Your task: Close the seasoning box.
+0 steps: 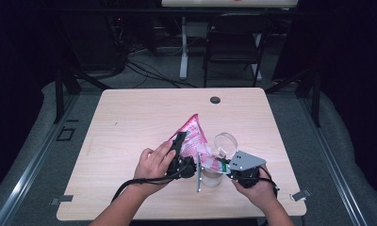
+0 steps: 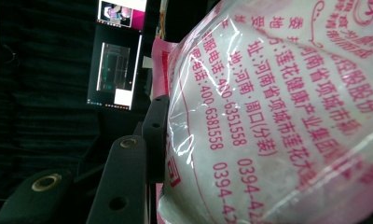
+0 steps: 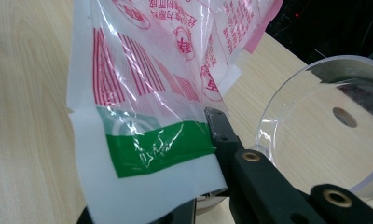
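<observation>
A pink and white plastic bag (image 1: 194,135) with red print and white powder inside hangs tilted above the table, held from both sides. My left gripper (image 1: 182,143) is shut on the bag's full body (image 2: 268,116); one black finger (image 2: 152,135) presses its side and the other is hidden behind it. My right gripper (image 1: 223,165) is shut on the bag's flat lower edge, at the green band (image 3: 161,144), with one finger (image 3: 219,130) showing beside it. Under the bag stands a whitish cup (image 1: 211,178), and beside it a clear round lid (image 1: 225,143) stands tilted.
The wooden table (image 1: 130,122) has a dark round grommet (image 1: 215,100) near its far edge. A black chair (image 1: 233,42) stands on the floor beyond. The clear lid (image 3: 324,126) stands close to the right of my right gripper. A lit monitor (image 2: 114,70) glows in the dark background.
</observation>
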{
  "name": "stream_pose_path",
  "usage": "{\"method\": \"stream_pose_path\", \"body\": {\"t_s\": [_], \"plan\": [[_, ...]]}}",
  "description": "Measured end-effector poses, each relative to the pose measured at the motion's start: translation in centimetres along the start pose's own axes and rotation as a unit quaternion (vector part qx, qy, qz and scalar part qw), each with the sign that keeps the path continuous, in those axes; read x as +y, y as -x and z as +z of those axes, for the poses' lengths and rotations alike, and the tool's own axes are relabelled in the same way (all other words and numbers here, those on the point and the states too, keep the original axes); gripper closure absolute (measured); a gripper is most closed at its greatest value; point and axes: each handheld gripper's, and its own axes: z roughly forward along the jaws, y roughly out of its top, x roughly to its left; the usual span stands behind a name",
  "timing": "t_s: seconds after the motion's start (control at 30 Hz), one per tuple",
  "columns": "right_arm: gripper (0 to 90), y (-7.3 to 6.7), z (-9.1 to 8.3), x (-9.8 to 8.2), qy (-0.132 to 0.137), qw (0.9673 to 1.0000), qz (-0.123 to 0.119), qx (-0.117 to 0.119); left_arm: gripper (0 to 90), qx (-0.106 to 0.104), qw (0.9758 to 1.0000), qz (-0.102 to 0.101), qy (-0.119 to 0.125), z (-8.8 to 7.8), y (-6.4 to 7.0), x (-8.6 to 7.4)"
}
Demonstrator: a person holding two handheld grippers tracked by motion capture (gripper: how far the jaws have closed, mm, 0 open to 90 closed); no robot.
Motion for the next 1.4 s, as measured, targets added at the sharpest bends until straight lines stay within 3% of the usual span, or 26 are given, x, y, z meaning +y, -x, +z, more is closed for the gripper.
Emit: {"method": "stream_pose_path", "body": {"t_s": [1.4], "plan": [[89.5,0.09,0.00,-0.04,-0.003,1.0000,0.000,-0.004,61.8,0.003,1.0000,-0.001,0.003,-0.09,-0.10,0.16]]}}
